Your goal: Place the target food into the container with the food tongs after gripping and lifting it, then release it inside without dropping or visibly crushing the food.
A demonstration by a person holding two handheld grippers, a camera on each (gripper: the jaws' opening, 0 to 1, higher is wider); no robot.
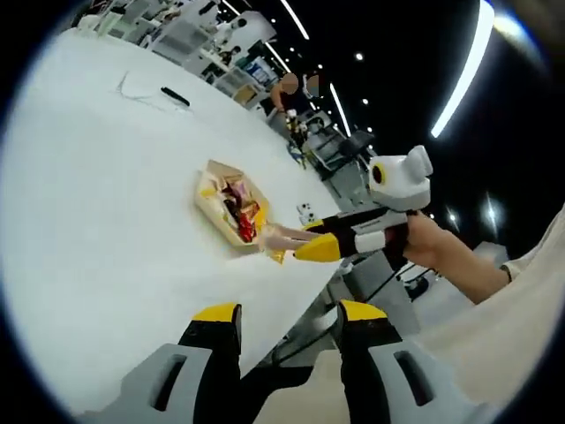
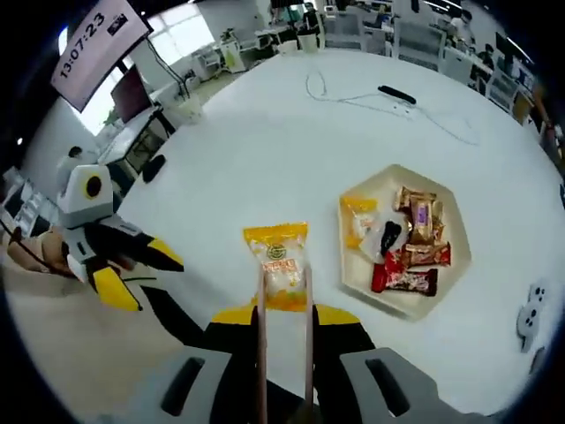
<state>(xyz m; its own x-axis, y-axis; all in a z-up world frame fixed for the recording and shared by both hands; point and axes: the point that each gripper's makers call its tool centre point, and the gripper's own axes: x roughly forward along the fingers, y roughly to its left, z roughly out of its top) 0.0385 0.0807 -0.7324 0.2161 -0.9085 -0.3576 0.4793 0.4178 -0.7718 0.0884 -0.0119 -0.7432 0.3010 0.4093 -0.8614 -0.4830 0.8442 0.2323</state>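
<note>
Gripping the tongs (image 2: 284,340), the right gripper (image 2: 284,320) is pinching a light, crushable yellow snack packet (image 2: 278,258) just beside the hexagonal tray (image 2: 362,269); left gripper (image 1: 282,320) is idling open.

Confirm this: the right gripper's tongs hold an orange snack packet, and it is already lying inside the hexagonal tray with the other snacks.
Not quite. The tongs in the right gripper do hold the orange snack packet, but it is not in the hexagonal tray yet. The right gripper view shows the packet held beside the tray, apart from the other snacks lying in it.
</note>
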